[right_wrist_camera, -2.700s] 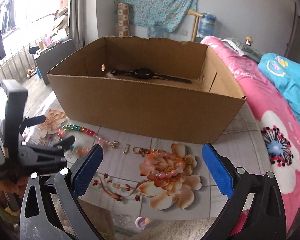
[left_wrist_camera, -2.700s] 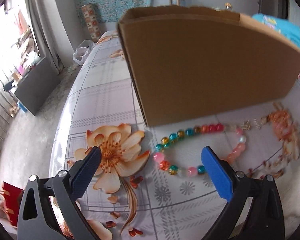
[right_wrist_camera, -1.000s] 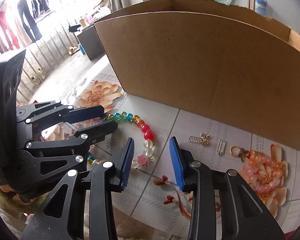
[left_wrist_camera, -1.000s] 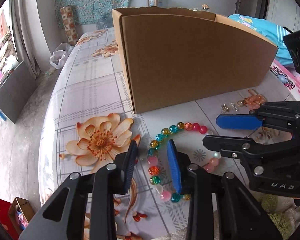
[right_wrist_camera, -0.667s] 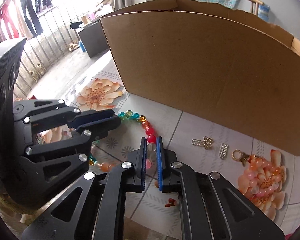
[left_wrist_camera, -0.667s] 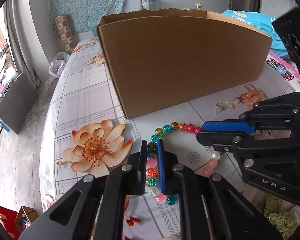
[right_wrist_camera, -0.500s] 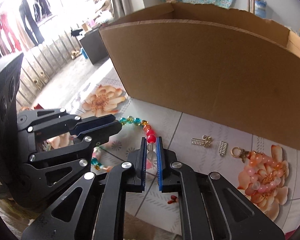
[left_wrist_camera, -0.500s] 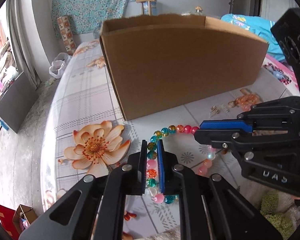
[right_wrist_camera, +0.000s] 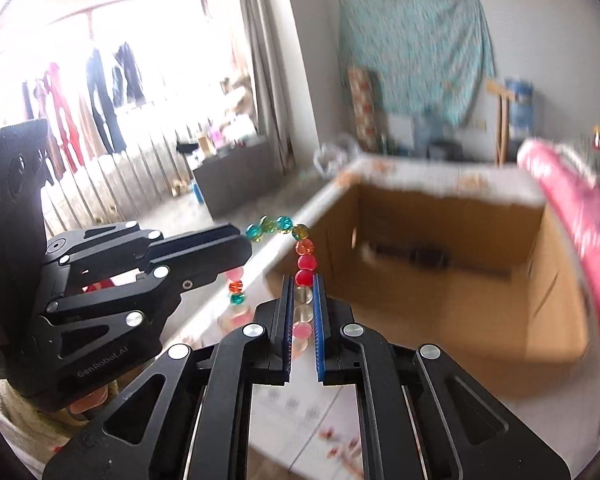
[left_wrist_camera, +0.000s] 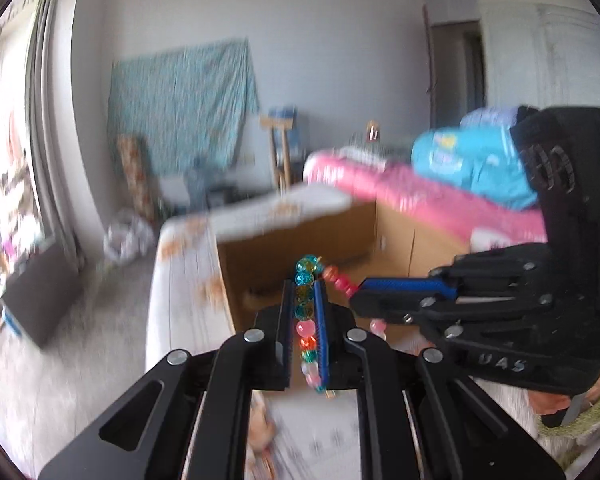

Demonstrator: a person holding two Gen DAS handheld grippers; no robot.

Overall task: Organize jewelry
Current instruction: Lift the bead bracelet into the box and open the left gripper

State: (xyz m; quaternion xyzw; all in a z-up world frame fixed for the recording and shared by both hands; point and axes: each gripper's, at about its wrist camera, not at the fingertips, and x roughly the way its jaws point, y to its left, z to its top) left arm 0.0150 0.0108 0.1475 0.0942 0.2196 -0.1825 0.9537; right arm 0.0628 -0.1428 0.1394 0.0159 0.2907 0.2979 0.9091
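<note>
A beaded bracelet (left_wrist_camera: 305,312) is clamped between the narrow jaws of the left gripper (left_wrist_camera: 305,320) and of the right gripper (right_wrist_camera: 301,312), each closed on a separate stretch. It is held in the air beside the open cardboard box (right_wrist_camera: 500,312), above the worktop (right_wrist_camera: 300,412).

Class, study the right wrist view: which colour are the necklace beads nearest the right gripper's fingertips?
The red beads of the bead necklace, just above the right gripper; the teal ones sit by the left gripper.

Left gripper (left_wrist_camera: 305,292) and right gripper (right_wrist_camera: 302,284) both clamped shut, side by side.
</note>
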